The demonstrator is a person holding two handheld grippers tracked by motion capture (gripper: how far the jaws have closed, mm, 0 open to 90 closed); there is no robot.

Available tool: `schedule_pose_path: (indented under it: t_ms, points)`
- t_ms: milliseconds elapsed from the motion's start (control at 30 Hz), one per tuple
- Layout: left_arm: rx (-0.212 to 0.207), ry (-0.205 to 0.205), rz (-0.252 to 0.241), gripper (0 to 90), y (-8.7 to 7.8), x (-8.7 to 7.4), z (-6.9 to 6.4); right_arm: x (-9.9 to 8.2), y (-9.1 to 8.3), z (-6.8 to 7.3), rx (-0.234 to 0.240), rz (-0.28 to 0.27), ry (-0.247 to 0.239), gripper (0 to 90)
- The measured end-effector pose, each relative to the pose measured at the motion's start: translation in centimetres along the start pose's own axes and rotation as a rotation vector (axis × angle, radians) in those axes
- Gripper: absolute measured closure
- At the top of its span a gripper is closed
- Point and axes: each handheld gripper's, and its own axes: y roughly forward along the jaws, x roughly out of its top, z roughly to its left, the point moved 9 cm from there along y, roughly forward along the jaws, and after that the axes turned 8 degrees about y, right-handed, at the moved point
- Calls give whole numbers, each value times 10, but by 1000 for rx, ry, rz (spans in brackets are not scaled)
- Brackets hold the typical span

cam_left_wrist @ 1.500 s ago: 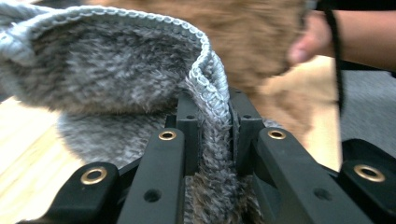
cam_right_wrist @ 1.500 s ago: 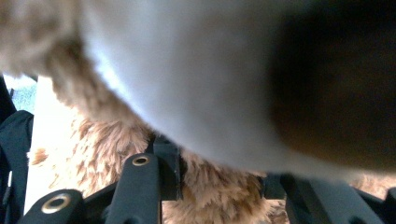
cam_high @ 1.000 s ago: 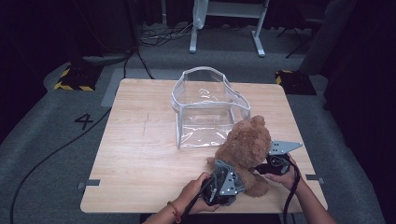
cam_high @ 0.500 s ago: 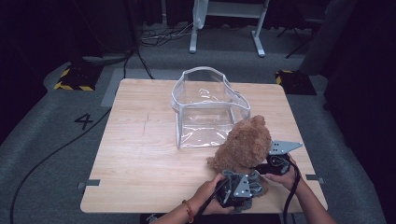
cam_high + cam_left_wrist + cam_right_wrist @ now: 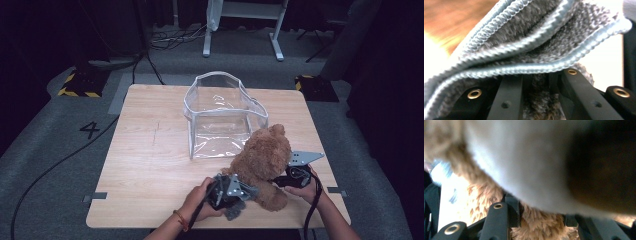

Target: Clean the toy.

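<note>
Teddy bear: a brown plush teddy bear (image 5: pixel 264 162) is sitting near the front right corner of the wooden table (image 5: pixel 150 165), leaning upright, its head just in front of the clear bag's near right corner.
Clear bag: a see-through plastic bag (image 5: pixel 223 117) with a pale trim is standing open-topped just behind the teddy bear, toward the middle of the table.
Grey cloth: a folded grey cloth (image 5: pixel 529 42) with a light blue stitched edge is lying bunched against the teddy bear's left side — in the high view a corner of it (image 5: pixel 234 212) is hanging below the left gripper.
Left gripper: the left gripper (image 5: pixel 231 192) is pressing in at the teddy bear's lower left side, its jaws gripping the folded grey cloth, whose layers are crowding right over the jaws in the left gripper view.
Right gripper: the right gripper (image 5: pixel 280 181) is sitting tight against the teddy bear's right flank, its jaws narrowed and sinking into the brown fur (image 5: pixel 536 222) — the plush is bulging between and over them in the right gripper view.
Hands: the person's left hand (image 5: pixel 200 197) is wrapping the left gripper's body to the teddy bear's left; the right hand (image 5: pixel 307 187) is holding the other gripper at the teddy bear's right, a black cable (image 5: pixel 312 210) trailing from it toward the table's near edge.
</note>
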Motion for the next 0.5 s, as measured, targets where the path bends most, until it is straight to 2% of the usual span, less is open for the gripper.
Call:
schedule_pose_path:
  t_ms: [67, 133, 200, 267, 300, 367, 500]
  points:
    - [26, -47, -5, 780, -8, -8, 11, 0, 0, 0, 5, -1, -1, 588]
    - [74, -94, -6, 779, -19, -19, 27, 0, 0, 0, 11, -1, -2, 586]
    - [110, -152, -42, 777, -29, -24, 42, 0, 0, 1, 23, -5, -10, 582]
    - [147, -188, -64, 776, -40, -28, 57, -1, 0, 3, 38, -4, -21, 575]
    - [151, -205, -91, 773, -44, -27, 62, -1, -1, 4, 44, -3, -25, 571]
    - [158, -208, -120, 768, -50, -24, 68, -1, -1, 5, 53, -3, -35, 552]
    - [168, -172, -139, 763, -49, -8, 72, 0, -2, 7, 58, 2, -50, 464]
